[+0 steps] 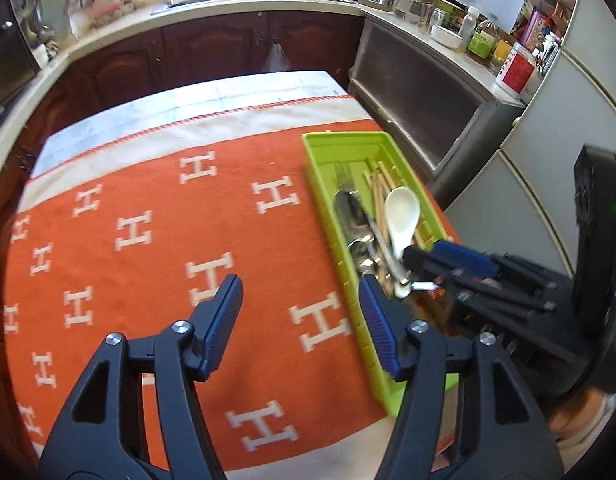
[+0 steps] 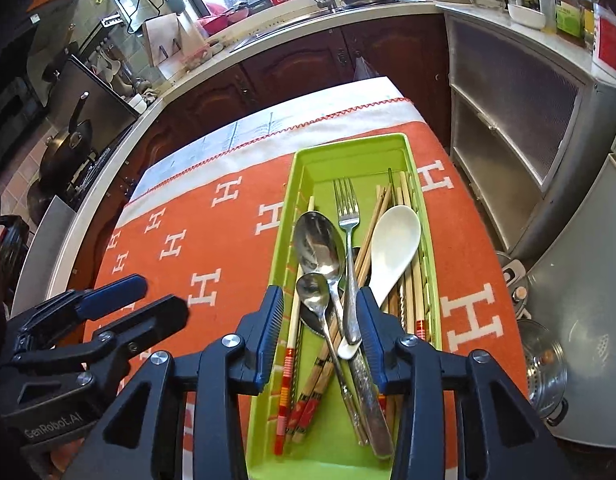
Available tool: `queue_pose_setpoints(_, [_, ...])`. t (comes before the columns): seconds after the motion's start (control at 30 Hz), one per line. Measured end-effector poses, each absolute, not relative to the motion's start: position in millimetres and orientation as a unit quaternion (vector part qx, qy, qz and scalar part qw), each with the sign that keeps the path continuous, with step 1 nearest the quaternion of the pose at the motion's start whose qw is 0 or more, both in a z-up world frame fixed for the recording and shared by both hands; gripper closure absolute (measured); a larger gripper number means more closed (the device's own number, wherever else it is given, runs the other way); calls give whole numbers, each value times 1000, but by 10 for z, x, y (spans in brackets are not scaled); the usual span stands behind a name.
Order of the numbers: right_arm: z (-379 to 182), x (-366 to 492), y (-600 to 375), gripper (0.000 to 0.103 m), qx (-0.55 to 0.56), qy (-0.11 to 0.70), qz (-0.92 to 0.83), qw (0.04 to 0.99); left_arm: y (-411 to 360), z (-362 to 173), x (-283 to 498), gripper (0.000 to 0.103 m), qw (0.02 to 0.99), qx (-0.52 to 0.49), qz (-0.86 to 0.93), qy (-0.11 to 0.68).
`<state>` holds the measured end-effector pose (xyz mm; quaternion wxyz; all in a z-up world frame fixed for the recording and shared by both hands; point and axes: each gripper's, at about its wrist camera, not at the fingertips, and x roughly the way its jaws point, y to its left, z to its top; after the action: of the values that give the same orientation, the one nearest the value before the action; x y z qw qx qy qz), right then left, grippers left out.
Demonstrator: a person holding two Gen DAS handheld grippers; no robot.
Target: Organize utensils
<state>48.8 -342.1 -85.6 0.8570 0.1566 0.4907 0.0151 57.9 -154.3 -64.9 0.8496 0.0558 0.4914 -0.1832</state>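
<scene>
right gripper (image 2: 320,332) hanging parted over the green tray (image 2: 422,216), gripping nothing | left gripper (image 1: 302,324) gaping over the orange cloth (image 1: 148,208), empty | fork (image 2: 350,248) lying among spoons and chopsticks in the tray; probably stiff, slick, light; taking it mid-handle looking safest

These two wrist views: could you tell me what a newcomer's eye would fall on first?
Probably the lime-green tray on the orange H-patterned cloth, toward its right side. Inside lie a white spoon, a fork, metal spoons and chopsticks. The right gripper hangs open over them.
</scene>
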Motion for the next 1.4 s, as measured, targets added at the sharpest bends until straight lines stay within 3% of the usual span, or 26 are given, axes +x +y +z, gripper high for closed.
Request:
queue_pose_setpoints(0.2, [-726,264,-3357,50,146,497,7,855,-1244,-619,359,45,857,71,-139,491])
queue_pose_setpoints(0.43, [-492,-46,-3205,41,148,494,16,856,-854,-402,202,44,879,54,-67,469])
queue_pose_setpoints(0.7, [70,-341,-2894,30,141,468,37,871,-679,106,-150,27,908,59,-27,413])
queue_pose_setpoints(1.03, [790,-626,-2394,16,91,422,63,900,-528,562,-603,22,932,44,6,359])
queue_pose_setpoints(1.4, [894,-776,-2252,15,92,425,55,899,-417,462,-708,22,924,29,16,381])
